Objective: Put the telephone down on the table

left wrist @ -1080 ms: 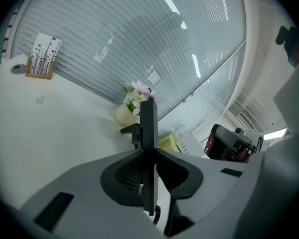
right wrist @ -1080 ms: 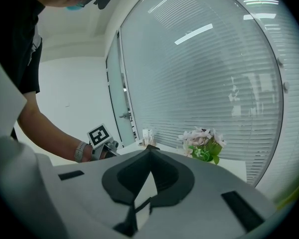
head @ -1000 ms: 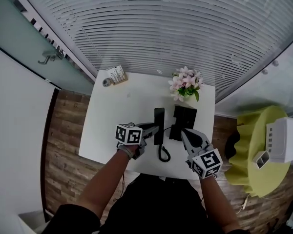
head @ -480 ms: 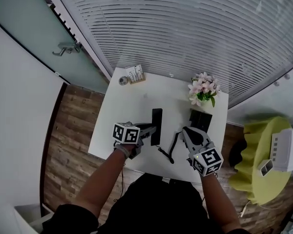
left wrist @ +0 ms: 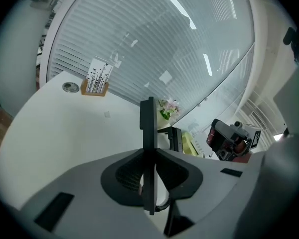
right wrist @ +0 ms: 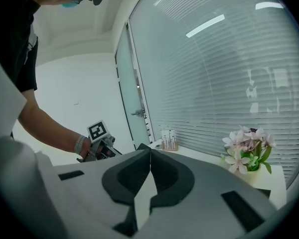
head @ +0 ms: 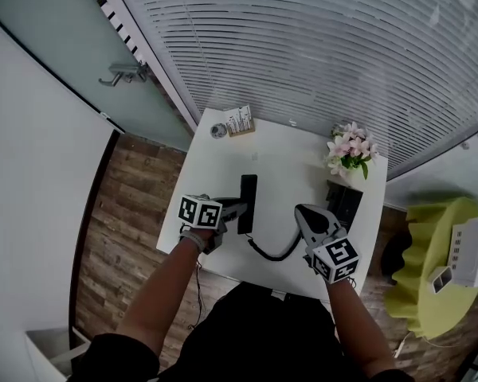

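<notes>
Black plastic is what your left gripper (head: pixel 237 210) has hold of: its jaws are clamped on the flat sides of the telephone handset (head: pixel 246 204), which stands on its narrow edge between them, its long axis pointing at the far edge of the white tabletop (head: pixel 287 157). The handset sits over the front left part of the tabletop; whether it touches the surface cannot be told. Its coiled cord (head: pixel 275 253) runs in a shallow curve along the front edge toward the telephone base (head: pixel 346 201), which lies by the right edge just in front of the pink flowers (head: pixel 349 151). A second ago the handset was right beside the base with the cord bunched in a small loop; now the two are well apart and the cord is drawn out between them. Your right gripper (head: pixel 303 211) has its jaws pressed together with nothing between them, and it hangs above the cord, between handset and base. A card holder (head: pixel 240 121) and a small round object (head: pixel 217 130) stand at the far left corner.
</notes>
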### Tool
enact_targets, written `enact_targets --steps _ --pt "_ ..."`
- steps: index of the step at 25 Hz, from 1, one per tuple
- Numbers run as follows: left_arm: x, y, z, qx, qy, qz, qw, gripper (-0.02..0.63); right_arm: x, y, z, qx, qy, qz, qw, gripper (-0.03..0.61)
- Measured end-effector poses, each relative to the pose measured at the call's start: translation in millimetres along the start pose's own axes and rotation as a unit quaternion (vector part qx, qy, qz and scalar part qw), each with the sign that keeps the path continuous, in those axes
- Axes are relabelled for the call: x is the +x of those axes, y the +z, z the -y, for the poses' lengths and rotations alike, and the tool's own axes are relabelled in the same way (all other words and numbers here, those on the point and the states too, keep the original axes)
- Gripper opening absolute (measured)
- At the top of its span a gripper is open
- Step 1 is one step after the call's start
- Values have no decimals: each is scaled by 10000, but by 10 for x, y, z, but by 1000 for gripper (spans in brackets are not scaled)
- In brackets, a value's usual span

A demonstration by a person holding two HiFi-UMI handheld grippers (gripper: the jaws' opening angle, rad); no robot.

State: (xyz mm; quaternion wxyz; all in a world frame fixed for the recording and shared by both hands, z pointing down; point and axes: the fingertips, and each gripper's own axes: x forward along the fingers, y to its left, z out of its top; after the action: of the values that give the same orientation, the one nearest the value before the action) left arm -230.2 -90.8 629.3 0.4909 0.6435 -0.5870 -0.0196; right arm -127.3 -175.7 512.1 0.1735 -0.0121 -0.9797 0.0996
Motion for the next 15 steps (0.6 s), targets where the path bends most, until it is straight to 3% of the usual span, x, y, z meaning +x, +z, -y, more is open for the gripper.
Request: enact_targets --steps 15 --pt "-140 -9 -823 -73 326 -713 9969 78 572 -134 -53 154 147 -232 9995 21"
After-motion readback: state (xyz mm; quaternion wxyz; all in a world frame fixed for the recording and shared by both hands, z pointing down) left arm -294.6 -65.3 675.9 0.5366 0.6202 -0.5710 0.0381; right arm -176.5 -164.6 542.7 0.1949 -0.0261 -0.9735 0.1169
